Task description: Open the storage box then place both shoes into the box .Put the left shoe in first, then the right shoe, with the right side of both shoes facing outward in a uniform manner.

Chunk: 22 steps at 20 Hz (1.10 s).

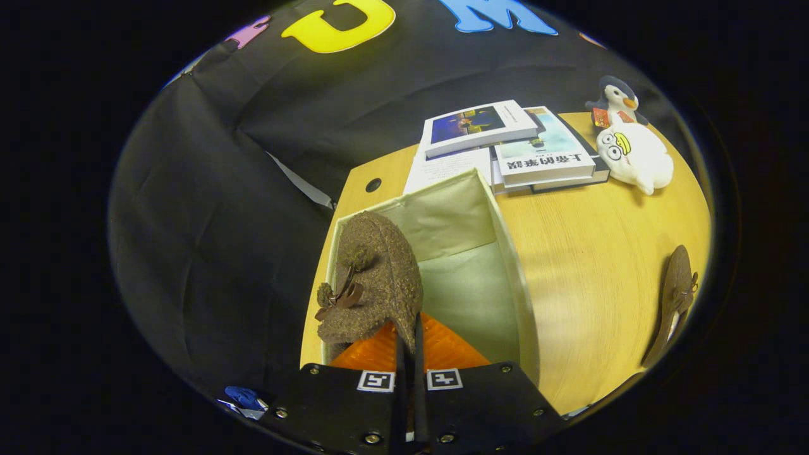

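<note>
From the gripper view, the gripper [409, 344] has its jaws drawn nearly together, pinching the rim of a brown fuzzy shoe with a small bow [370, 281]. That shoe hangs over the left side of the open cream fabric storage box [509, 253], which stands on the pale wooden counter [588, 253]. The second brown shoe [673, 303] lies well apart on the counter, right of the box. Beyond the box sit stacked books [512, 148] and, beside them, a white plush toy [635, 158] and a penguin plush [616, 98].

A brown fuzzy shoe [370, 278] with a bow hangs at centre frame over the open cream fabric storage box [505, 253]. Its twin [675, 297] lies at right on the bench.
</note>
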Available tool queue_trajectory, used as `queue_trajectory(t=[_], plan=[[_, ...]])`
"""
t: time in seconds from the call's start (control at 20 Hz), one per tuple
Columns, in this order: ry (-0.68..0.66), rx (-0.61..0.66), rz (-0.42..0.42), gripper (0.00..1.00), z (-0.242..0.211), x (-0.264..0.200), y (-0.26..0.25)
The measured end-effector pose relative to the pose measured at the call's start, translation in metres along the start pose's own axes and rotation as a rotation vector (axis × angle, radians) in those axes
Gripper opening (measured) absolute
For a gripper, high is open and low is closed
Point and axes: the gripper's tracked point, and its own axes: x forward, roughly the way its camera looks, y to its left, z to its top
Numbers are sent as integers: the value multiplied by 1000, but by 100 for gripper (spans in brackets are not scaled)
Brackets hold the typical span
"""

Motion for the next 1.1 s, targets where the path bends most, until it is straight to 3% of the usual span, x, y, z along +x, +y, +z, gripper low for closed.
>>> queue_trajectory(t=[0.35,0.55,0.65,0.8,1.1], plan=[[58,30,-81,5,-25,39,-7],[80,11,-69,8,-32,45,0],[83,2,-20,29,-33,42,9],[44,-36,12,98,-24,25,10],[-84,-114,99,98,6,-31,10]])
